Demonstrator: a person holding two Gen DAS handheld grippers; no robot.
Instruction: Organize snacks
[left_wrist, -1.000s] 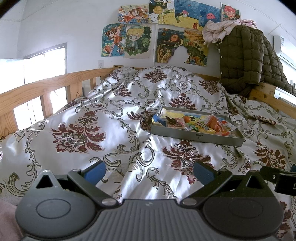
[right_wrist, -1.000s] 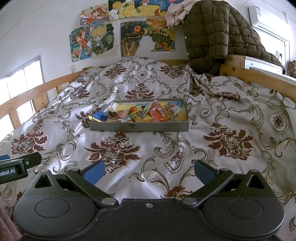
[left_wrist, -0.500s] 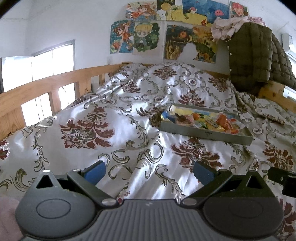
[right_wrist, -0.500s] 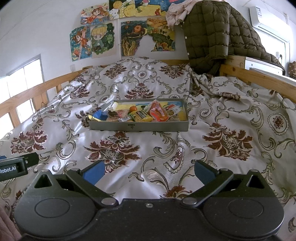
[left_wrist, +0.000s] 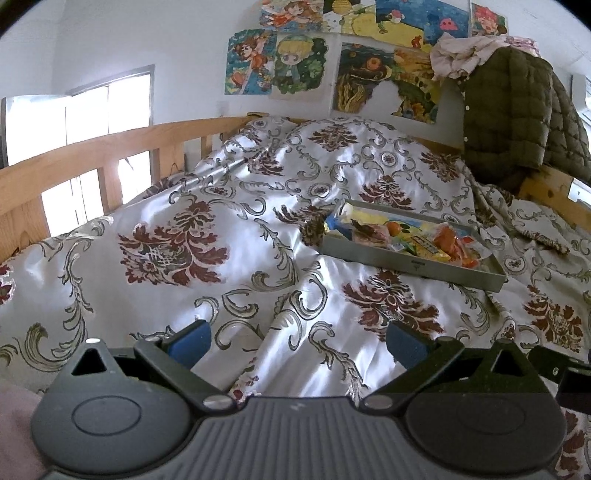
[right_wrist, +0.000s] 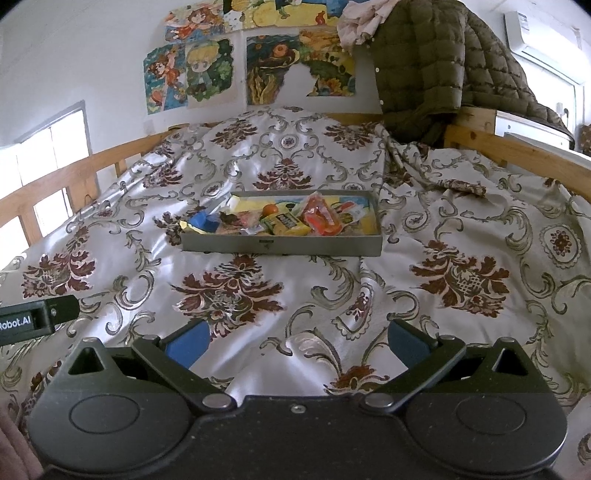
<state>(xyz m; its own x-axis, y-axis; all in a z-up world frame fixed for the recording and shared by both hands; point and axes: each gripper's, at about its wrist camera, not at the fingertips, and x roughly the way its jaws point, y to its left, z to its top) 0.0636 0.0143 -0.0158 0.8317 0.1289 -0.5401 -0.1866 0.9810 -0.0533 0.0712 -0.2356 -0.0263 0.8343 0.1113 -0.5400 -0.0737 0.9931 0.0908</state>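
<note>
right wrist view puts a shallow grey tray (right_wrist: 280, 246) just above the centre of the frame, lying on a silvery bedspread (right_wrist: 461, 229) patterned with dark red florals. the tray is heaped with snacks: a red-orange packet (right_wrist: 322, 218) right of its middle, a yellow bar (right_wrist: 284, 224) beside that, a small orange round thing (right_wrist: 271, 209) behind them, a blue wrapper (right_wrist: 202, 220) at the left end, and paler yellow packaging along the back wall. the right gripper (right_wrist: 295, 338) fills the bottom of the frame, its blue-padded fingers (right_wrist: 188, 341) spread wide with nothing between them, well short of the tray. the tip of the other tool shows at the left edge.

left wrist view shows the same tray (left_wrist: 417, 264) right of centre, seen at an angle, with the snacks piled inside it. the left gripper (left_wrist: 297, 341) sits along the bottom, fingers (left_wrist: 192, 341) wide apart and empty, over bare bedspread. a wooden bed rail (left_wrist: 92, 155) runs along the left, cartoon posters (left_wrist: 280, 61) hang at the top, and an olive quilted jacket (left_wrist: 517, 118) drapes in the upper right.
</note>
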